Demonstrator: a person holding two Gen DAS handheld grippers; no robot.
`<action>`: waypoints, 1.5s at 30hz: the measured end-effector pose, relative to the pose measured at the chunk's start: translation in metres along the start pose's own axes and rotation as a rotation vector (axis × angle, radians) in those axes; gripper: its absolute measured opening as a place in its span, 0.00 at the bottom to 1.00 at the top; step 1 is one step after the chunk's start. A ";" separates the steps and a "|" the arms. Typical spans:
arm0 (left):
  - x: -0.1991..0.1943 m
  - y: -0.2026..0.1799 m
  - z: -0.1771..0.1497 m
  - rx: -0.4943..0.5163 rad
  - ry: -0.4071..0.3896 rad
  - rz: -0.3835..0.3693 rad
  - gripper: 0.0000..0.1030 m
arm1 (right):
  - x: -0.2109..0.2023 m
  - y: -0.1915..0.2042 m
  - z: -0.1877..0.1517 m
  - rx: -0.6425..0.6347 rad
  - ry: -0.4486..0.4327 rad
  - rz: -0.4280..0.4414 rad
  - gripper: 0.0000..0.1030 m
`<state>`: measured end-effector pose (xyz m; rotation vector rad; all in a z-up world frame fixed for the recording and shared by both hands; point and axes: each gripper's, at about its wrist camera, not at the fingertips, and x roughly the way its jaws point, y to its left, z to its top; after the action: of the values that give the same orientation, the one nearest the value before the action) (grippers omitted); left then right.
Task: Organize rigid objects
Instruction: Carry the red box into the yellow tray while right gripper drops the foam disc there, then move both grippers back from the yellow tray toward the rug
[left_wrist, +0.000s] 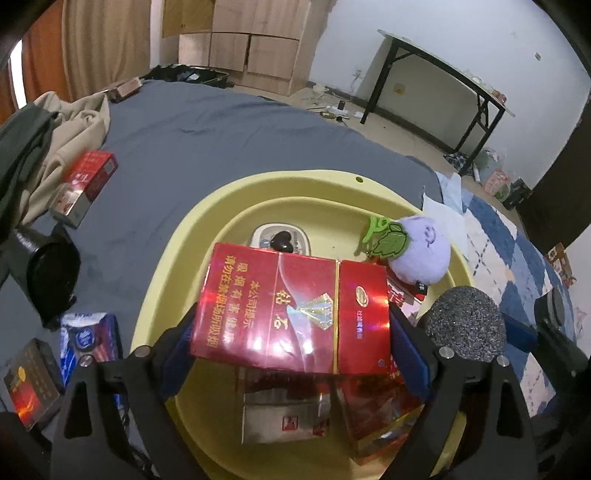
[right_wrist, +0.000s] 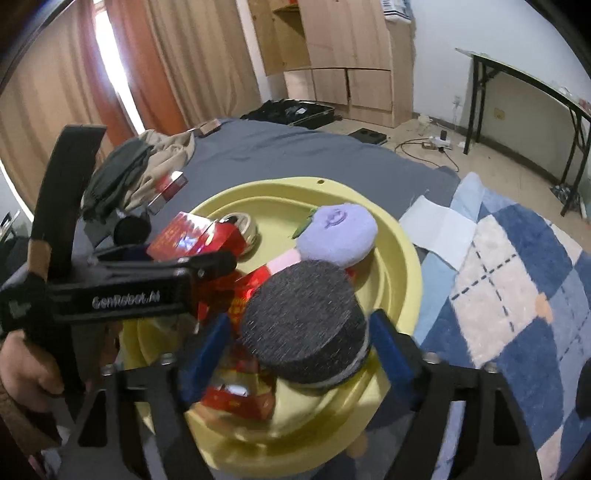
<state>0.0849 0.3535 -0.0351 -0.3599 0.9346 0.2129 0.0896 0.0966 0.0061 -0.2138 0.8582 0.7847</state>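
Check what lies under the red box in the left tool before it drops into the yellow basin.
The red box hangs over the yellow basin. Other boxes lie directly below; it would land on them.

White walls, wooden wardrobe (left_wrist: 255, 44), black-legged table (left_wrist: 443, 77).

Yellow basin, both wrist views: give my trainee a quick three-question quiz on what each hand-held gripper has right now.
1. True or false: the left hand-held gripper grips a red carton above the yellow basin.
2. What does the right hand-held gripper hold? A) purple plush B) dark speckled round object C) blue pack
3. Fill in: the purple plush lies inside the ____.

Key: 1 true; 2 B, the dark speckled round object; 3 yellow basin.
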 end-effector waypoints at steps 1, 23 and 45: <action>-0.003 0.002 0.000 -0.009 -0.005 0.001 0.92 | -0.004 0.001 -0.001 -0.003 -0.006 0.006 0.85; -0.132 -0.227 -0.029 0.263 -0.127 -0.032 1.00 | -0.276 -0.160 -0.117 0.207 -0.216 -0.311 1.00; -0.103 -0.270 -0.090 0.273 -0.115 -0.105 1.00 | -0.304 -0.253 -0.202 0.356 -0.209 -0.415 1.00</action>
<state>0.0483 0.0672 0.0566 -0.1420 0.8163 0.0085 0.0235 -0.3380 0.0675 0.0095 0.7084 0.2531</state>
